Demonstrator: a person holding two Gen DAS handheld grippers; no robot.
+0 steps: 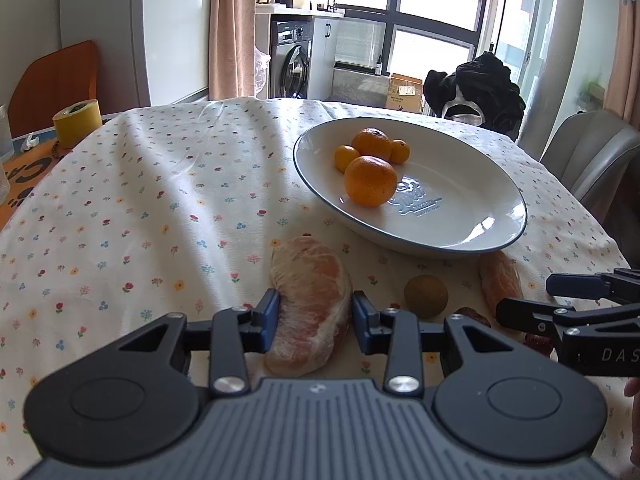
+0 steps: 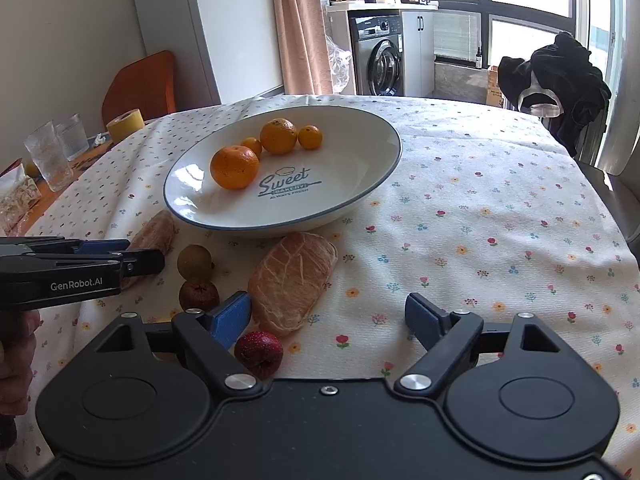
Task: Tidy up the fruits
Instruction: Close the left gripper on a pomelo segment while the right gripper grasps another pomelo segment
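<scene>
Your left gripper (image 1: 314,316) straddles a peeled pomelo segment (image 1: 310,304) lying on the tablecloth (image 1: 160,200), its long axis running away from you toward the plate (image 1: 460,216); both pads touch its sides. Your right gripper (image 2: 328,316) gapes wide, empty, beside another segment (image 2: 294,280).
</scene>
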